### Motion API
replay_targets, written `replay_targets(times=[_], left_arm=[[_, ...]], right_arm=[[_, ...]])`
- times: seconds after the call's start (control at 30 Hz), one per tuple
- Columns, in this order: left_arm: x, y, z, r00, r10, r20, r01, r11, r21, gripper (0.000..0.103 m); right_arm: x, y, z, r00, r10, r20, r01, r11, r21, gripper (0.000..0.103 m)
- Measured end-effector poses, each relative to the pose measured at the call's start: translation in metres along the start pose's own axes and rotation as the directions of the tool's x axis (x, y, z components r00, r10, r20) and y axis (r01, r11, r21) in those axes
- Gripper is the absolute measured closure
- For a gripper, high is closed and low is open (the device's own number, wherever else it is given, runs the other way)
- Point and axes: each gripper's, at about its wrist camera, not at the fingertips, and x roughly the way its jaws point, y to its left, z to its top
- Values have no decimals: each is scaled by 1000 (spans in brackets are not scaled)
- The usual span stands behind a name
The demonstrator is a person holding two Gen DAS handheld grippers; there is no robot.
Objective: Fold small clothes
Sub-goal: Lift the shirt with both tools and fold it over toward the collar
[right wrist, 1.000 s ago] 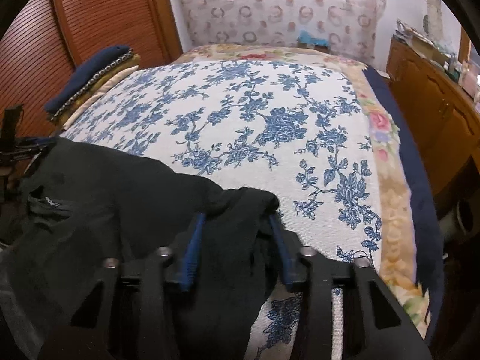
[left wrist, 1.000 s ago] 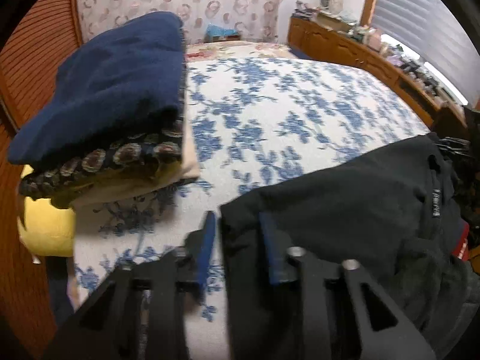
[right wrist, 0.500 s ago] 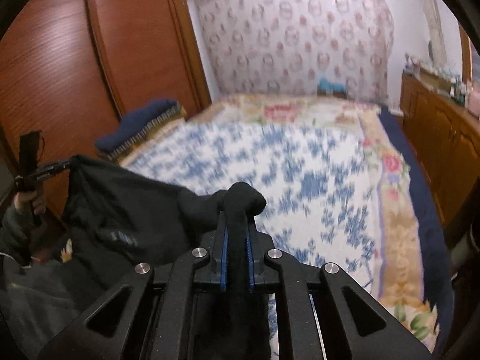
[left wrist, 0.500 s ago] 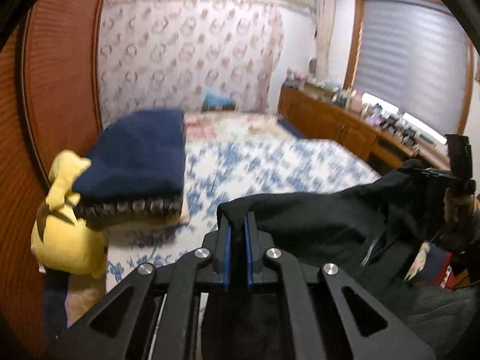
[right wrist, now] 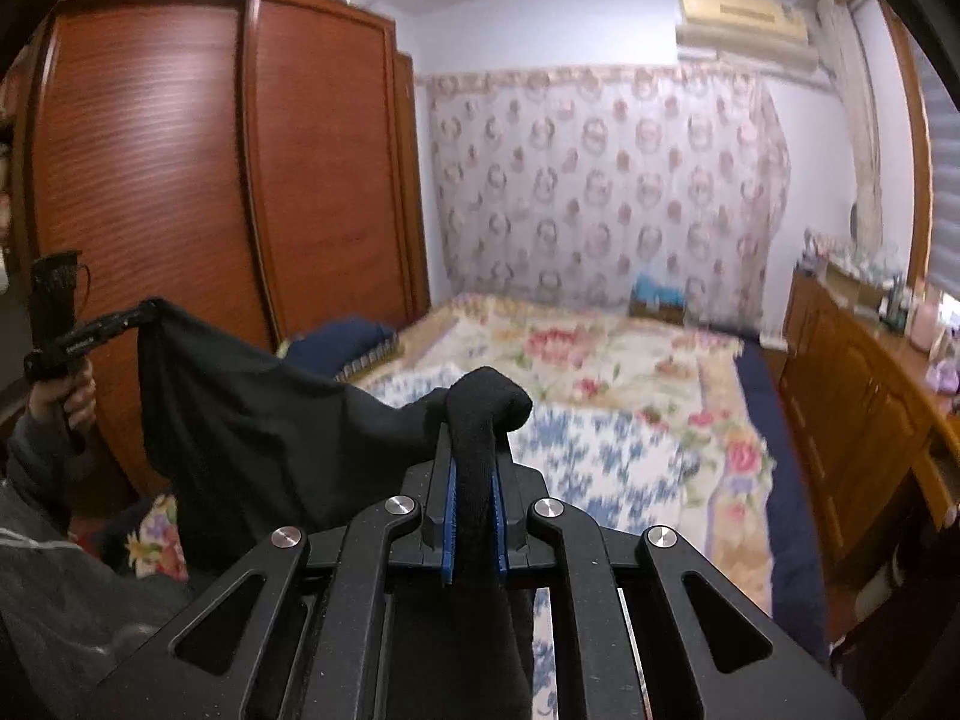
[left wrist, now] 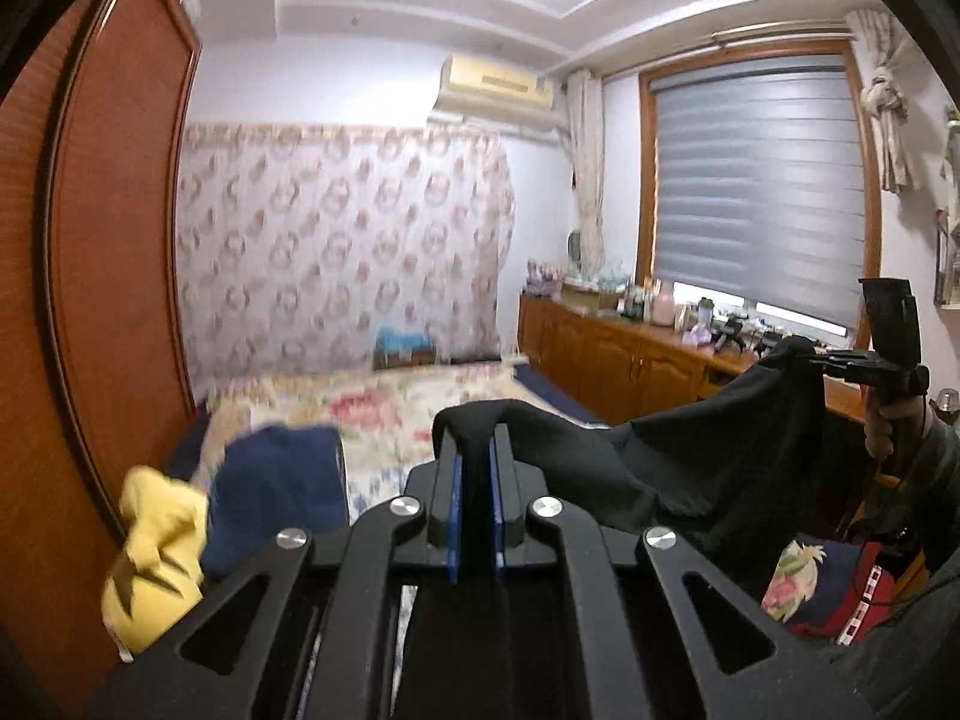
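In the left wrist view, our left tool (left wrist: 474, 474) is clamped tight on a bunched corner of the black garment (left wrist: 690, 468). A second ago those fingers stood apart over the cloth as it lay on the bed; half a second ago they had closed, and now the camera looks up at the air conditioner (left wrist: 495, 87) and the window blind (left wrist: 756, 192), so we have raised the cloth well clear of the bed (left wrist: 384, 402). The garment stretches from our pads across to the right tool (left wrist: 840, 360), seen at the far right with the other corner pinched in it. The folded navy stack (left wrist: 276, 492) and the yellow plush toy (left wrist: 153, 546) sit low at the left, blurred by the motion.

In the right wrist view, our right tool (right wrist: 474, 480) is likewise shut on a thick roll of the same black cloth (right wrist: 252, 420), where a second ago it was open around it on the bedspread. The fabric hangs in a sagging span toward the left tool (right wrist: 129, 315), held up in front of the wardrobe (right wrist: 180, 180). The floral bedspread (right wrist: 606, 420) lies bare below.

We judge that the pick-up is done: the garment is airborne, held by two corners, and ready to be shaken flat and laid down for the first fold. The sag suggests we need to pull our hands further apart.
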Motion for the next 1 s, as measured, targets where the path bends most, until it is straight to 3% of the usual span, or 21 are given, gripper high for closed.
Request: replay_targets(times=[0.07, 0.43, 0.7, 0.87, 1.0], left_arm=[[-7, -1, 16, 999, 34, 35, -35, 999, 27, 98], [-27, 6, 85, 981, 52, 188, -66, 995, 72, 98], [-30, 7, 106, 969, 47, 241, -71, 993, 93, 98], [14, 12, 106, 979, 60, 194, -80, 992, 95, 98], [82, 23, 99, 987, 93, 134, -106, 989, 99, 98]], right_arm=[[-12, 1, 13, 999, -16, 33, 17, 1000, -24, 97], [-66, 17, 85, 977, -67, 200, 91, 989, -113, 97], [-86, 6, 106, 960, -148, 239, 182, 975, -127, 97], [-54, -25, 102, 956, -224, 187, 246, 964, -103, 97], [-4, -63, 91, 958, -265, 114, 274, 959, -72, 97]])
